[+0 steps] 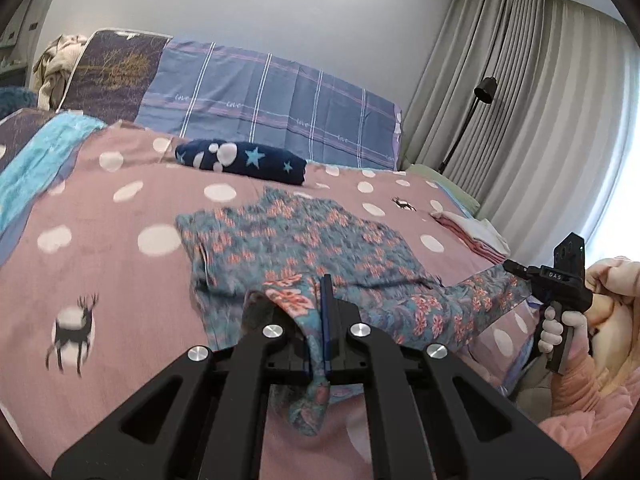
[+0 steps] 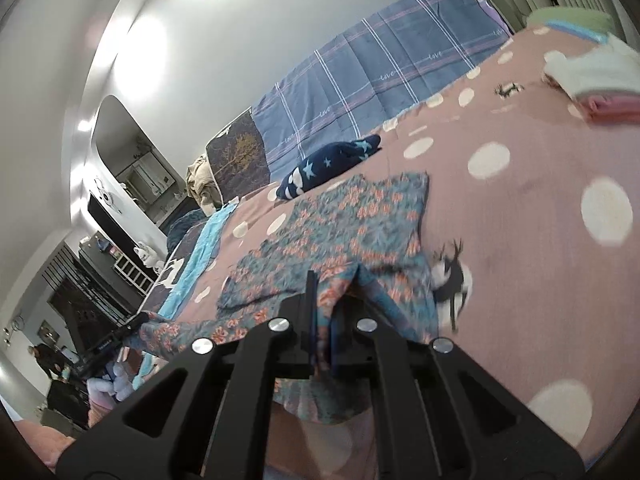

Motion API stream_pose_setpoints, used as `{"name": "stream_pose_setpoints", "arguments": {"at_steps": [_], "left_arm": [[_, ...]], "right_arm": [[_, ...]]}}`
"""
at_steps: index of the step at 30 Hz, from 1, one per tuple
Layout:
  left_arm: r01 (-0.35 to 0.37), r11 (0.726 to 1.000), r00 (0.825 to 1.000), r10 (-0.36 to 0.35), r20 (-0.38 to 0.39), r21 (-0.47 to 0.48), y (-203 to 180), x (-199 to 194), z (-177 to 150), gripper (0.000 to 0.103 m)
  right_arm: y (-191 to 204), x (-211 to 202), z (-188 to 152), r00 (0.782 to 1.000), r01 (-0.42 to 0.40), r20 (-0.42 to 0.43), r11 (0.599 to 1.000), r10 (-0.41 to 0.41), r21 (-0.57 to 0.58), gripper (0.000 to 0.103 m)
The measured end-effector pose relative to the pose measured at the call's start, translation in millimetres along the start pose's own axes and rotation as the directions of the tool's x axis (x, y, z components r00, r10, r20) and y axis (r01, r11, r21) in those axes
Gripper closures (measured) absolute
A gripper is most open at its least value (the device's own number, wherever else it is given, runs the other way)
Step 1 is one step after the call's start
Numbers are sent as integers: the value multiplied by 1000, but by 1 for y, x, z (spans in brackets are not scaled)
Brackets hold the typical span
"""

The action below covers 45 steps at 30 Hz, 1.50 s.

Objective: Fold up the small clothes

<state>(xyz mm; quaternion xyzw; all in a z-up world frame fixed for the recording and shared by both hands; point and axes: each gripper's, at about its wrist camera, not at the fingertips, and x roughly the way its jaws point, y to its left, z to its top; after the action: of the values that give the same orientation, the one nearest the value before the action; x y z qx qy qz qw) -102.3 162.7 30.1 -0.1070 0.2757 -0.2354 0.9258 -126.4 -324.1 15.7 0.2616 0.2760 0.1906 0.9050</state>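
From the left wrist, we see our left gripper (image 1: 326, 280) with its jaws pressed together on a near corner of the floral garment (image 1: 304, 248), the cloth pinched between the blue pads and a flap hanging below them. The rest of the garment lies spread on the pink dotted bedspread (image 1: 120, 216), around the middle of the bed, blurred in places. Its other near corner stretches off to the right edge of the bed, where our right gripper (image 1: 510, 267) pinches it, a gloved hand (image 1: 560, 328) wrapped around the handle. A folded navy star-print cloth (image 1: 244, 160) sits toward the far edge, just before the plaid blue pillow (image 1: 272, 100). A small stack of folded pink and white clothes (image 1: 472, 236) rests at the bed's right edge.

From the right wrist, the bed appears tilted. Our right gripper (image 2: 316, 280) has its jaws closed on the floral garment (image 2: 344, 220), fabric gripped between the pads and drooping beneath. The cloth runs taut toward the left gripper (image 2: 134, 322) at lower left. The navy cloth (image 2: 332, 160) lies beyond the garment, the folded stack (image 2: 592, 80) near the far right corner.
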Motion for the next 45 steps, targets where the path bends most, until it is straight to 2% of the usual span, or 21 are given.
{"name": "stream_pose_setpoints", "arguments": {"at_steps": [11,16,20,24,25,28,32,34,36,37,38,39,40,42,45], "left_arm": [[-57,998,998,57,6,37,21,70,75,99],[-111,994,993,111,-34,10,52,125,97,99],[-177,984,975,173,-139,-14,84,187,89,99],[-240,970,934,218,-283,-46,116,240,59,98],[-240,969,931,214,-296,-54,120,244,53,96],[-220,973,943,192,-272,-76,123,237,52,93],[-203,975,953,176,-247,-90,117,217,57,77],[-180,979,959,153,-240,-94,112,203,56,77],[-169,980,957,137,-255,-108,111,196,53,77],[-168,979,956,135,-262,-111,110,194,51,81],[-168,980,955,135,-265,-108,109,194,50,86],[-167,981,953,134,-273,-101,109,194,49,97],[-167,980,952,132,-277,-104,110,194,49,98],[-140,980,959,99,-266,-139,112,194,53,98],[-110,980,971,71,-228,-165,111,194,70,98]], "right_arm": [[-11,80,75,999,37,-4,999,-37,-24,98],[-26,135,107,998,64,-26,998,-65,-19,98],[-54,192,114,988,115,-111,993,-111,22,98],[-86,241,99,957,188,-234,980,-169,60,96],[-92,246,95,953,196,-249,978,-172,72,96],[-101,244,89,956,169,-257,981,-140,94,94],[-96,227,94,955,173,-255,984,-154,53,83],[-92,216,94,957,158,-251,987,-143,42,82],[-88,208,92,957,156,-254,987,-143,34,82],[-87,206,91,955,157,-259,987,-144,31,82],[-85,204,88,954,154,-266,988,-142,24,83],[-83,203,87,952,151,-271,988,-142,14,91],[-80,203,85,950,150,-276,989,-144,0,97],[-76,204,83,949,144,-281,989,-143,-15,100],[-76,203,97,966,85,-250,995,-68,58,100]]}}
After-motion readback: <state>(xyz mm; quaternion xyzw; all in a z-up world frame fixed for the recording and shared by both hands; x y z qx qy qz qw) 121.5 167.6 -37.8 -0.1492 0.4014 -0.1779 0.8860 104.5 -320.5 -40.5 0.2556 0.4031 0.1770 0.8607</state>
